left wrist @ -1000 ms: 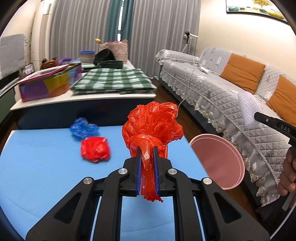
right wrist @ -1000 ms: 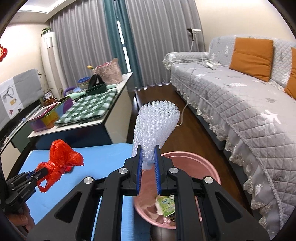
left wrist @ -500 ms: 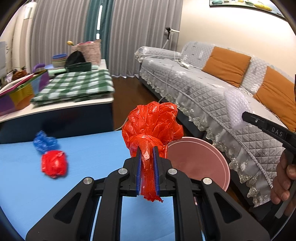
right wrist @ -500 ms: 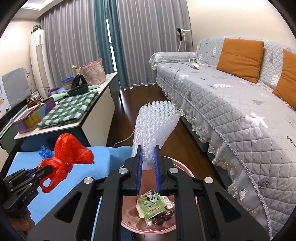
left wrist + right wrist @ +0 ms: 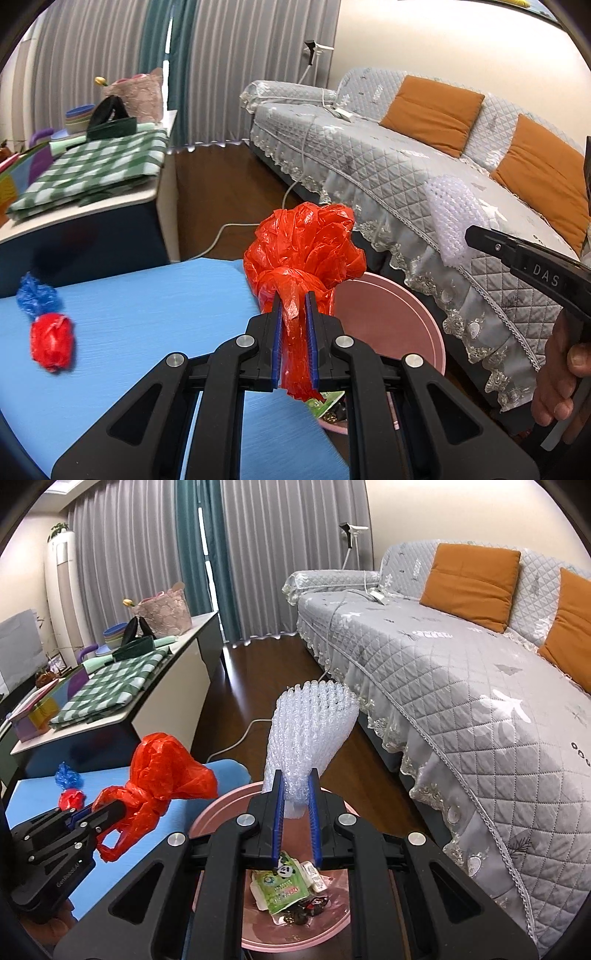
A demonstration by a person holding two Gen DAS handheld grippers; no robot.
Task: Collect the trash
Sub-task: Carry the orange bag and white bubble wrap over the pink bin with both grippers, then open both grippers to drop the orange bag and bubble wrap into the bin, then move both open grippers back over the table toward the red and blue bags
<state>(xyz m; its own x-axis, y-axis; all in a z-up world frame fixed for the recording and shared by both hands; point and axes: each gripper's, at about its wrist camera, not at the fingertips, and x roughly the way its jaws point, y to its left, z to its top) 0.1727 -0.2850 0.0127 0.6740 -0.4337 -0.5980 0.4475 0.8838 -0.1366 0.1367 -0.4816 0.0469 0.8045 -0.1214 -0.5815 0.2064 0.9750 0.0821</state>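
The left tool [image 5: 293,306] grips a red bag [image 5: 304,247] over the blue bench [image 5: 155,314] edge, beside the pink bin [image 5: 391,317]. The right tool [image 5: 295,786] clamps a bubble wrap [image 5: 312,731] above that bin [image 5: 218,808], where wrappers [image 5: 284,890] lie. Farther left on the bench sit a red wad [image 5: 51,341] and a blue wad [image 5: 37,295], touching. A grey sofa [image 5: 461,686] stands beyond.
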